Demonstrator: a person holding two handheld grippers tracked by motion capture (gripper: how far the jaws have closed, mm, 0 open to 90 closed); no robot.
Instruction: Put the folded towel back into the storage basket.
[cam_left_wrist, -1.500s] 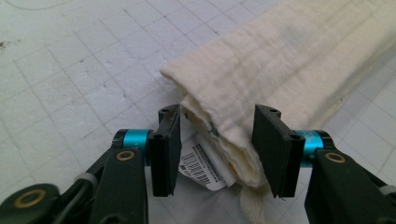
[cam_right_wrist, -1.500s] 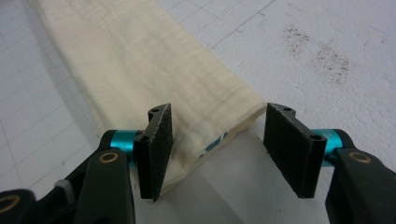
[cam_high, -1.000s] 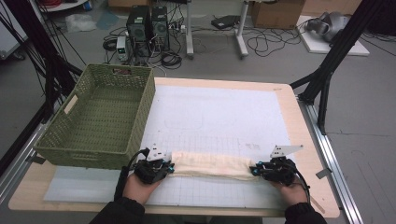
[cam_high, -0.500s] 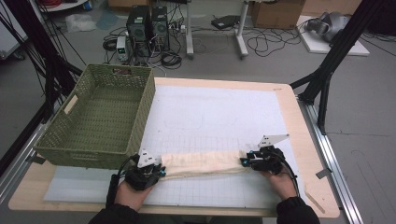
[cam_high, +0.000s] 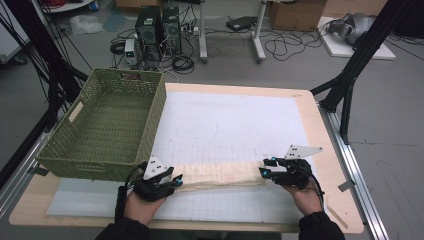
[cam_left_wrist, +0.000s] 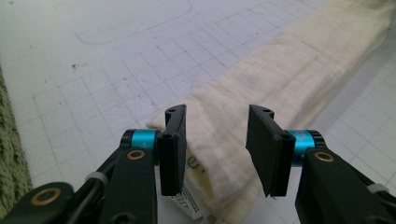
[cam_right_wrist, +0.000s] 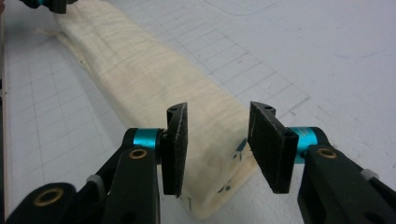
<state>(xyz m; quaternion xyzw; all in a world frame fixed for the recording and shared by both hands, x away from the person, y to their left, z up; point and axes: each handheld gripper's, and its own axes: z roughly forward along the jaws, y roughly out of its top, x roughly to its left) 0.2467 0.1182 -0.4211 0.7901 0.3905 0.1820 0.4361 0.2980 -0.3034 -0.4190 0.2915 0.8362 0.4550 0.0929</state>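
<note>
High view: compared with one second before, the left tool (cam_high: 176, 180) and the right tool (cam_high: 263, 169) have just been opening their jaws, and both stand partly wide around the ends of the folded cream cloth (cam_high: 220, 175) without pressing it. The cloth is longer and thinner than before; it lies on the white mat (cam_high: 230, 125) at the near edge of the worktop (cam_high: 310, 125). One green basket (cam_high: 107, 125) stands at the left, with nothing inside. I count one cloth, one basket, two tools
</note>
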